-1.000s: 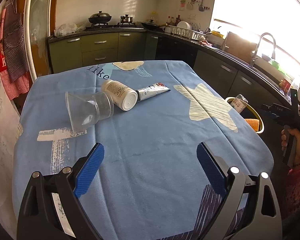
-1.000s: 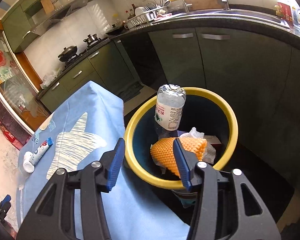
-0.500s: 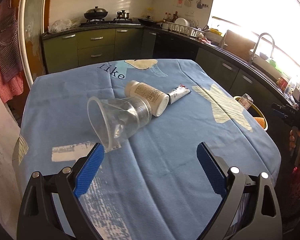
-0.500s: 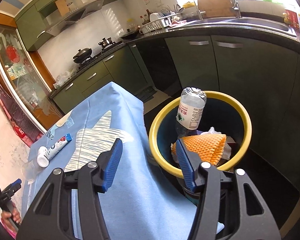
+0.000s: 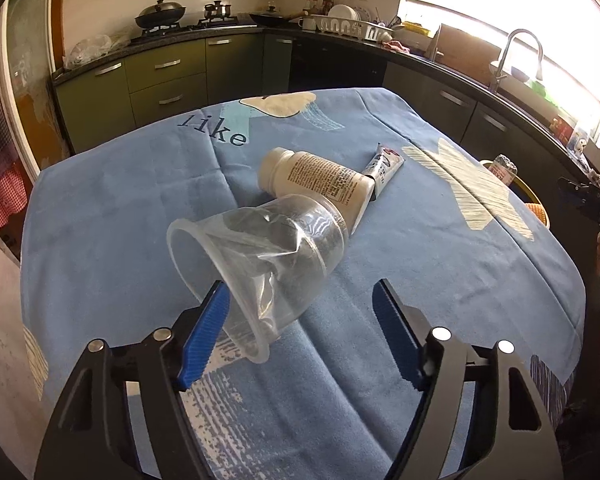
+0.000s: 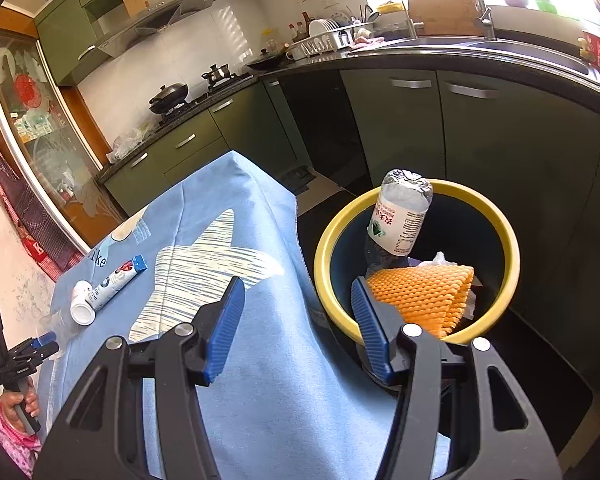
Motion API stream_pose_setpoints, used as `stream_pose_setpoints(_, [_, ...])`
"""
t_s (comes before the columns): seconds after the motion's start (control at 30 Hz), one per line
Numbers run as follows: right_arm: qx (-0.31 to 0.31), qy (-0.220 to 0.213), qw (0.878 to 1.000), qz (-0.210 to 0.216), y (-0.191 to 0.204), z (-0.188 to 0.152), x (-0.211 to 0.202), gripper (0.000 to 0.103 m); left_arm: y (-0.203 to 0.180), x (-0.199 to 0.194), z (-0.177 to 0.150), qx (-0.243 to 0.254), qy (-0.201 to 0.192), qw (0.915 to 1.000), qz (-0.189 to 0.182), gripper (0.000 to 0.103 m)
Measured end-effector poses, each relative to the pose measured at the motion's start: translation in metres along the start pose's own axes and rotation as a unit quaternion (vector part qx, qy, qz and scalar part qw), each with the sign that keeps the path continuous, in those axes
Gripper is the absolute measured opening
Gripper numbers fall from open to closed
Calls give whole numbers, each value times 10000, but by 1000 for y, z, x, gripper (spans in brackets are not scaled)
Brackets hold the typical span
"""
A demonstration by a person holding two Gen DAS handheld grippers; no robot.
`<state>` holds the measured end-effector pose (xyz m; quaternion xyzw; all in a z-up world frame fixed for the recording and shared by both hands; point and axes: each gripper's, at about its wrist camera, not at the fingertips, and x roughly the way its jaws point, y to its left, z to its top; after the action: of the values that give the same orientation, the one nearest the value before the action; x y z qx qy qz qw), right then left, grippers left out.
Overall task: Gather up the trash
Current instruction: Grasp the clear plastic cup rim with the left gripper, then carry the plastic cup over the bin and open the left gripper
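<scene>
Lying tipped at frame centre on the cloth: cup, rim between the just-narrowing jaws of the left gripper, perhaps brushing one pad, ungripped. Lower centre, right gripper open, empty, beside bin.

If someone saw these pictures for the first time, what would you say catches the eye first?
Probably the crumpled clear plastic cup lying on its side on the blue tablecloth, its rim between the blue pads of the left gripper, whose jaws have just been closing. Behind it lie a white pill bottle and a toothpaste tube. Beside the table, the yellow-rimmed bin already holds a clear water bottle and orange foam netting.
</scene>
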<state>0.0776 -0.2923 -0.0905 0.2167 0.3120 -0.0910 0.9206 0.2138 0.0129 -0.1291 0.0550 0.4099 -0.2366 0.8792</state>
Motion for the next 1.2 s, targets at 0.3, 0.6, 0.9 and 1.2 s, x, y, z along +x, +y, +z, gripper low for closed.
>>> stream_pose_setpoints(0.3, [23,-7,10000,33,1,-1,-1,53,-12,-3,3,-28,-123,9995,-276,6])
stream_pose_setpoints(0.6, [111,-149,9998,96,-9,-1,-12,53,-62,-42,4,414,-408,9981,-183,5])
stream_pose_setpoints(0.9, [283,-435,9985,-143,-35,-1,-32,53,-157,-68,34,1078,-543,9896,-785,5])
stream_pose_setpoints(1.2, [651,-686,9938,-588,-96,-7,-54,53,-273,-16,88,1809,-266,9687,-1679,5])
